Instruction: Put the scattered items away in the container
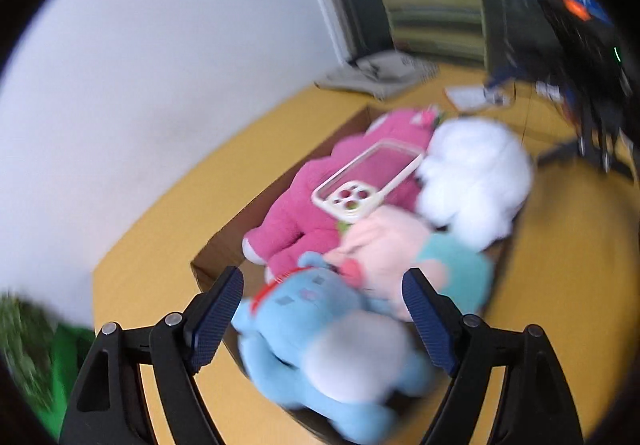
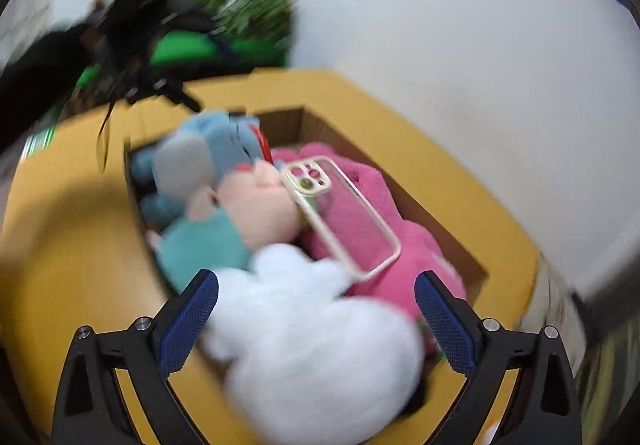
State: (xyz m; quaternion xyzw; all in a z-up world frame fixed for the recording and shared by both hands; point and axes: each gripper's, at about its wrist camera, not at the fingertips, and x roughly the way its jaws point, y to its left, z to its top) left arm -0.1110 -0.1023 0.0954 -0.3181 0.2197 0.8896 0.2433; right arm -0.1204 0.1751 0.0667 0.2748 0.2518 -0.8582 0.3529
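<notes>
A brown cardboard box [image 1: 224, 245] on a yellow table holds soft toys: a pink plush [image 1: 304, 201], a white plush [image 1: 476, 173], a pale pink and teal plush [image 1: 400, 249] and a blue plush [image 1: 320, 333]. A clear phone case with a cream rim [image 1: 372, 177] lies on the pink plush. My left gripper [image 1: 324, 321] is open above the blue plush at the box's near end. In the right wrist view my right gripper [image 2: 316, 321] is open above the white plush [image 2: 320, 357], with the phone case [image 2: 340, 217], pink plush [image 2: 376, 205], blue plush [image 2: 208, 157] and box [image 2: 452, 241] beyond.
The yellow table [image 1: 160, 229] meets a white wall [image 1: 160, 45] on one side. Papers [image 1: 380, 75] and a black stand [image 1: 592, 117] are at the table's far end. Green foliage [image 2: 248, 17] stands beyond the table. The other gripper's black body [image 2: 132, 29] hangs over the box's far end.
</notes>
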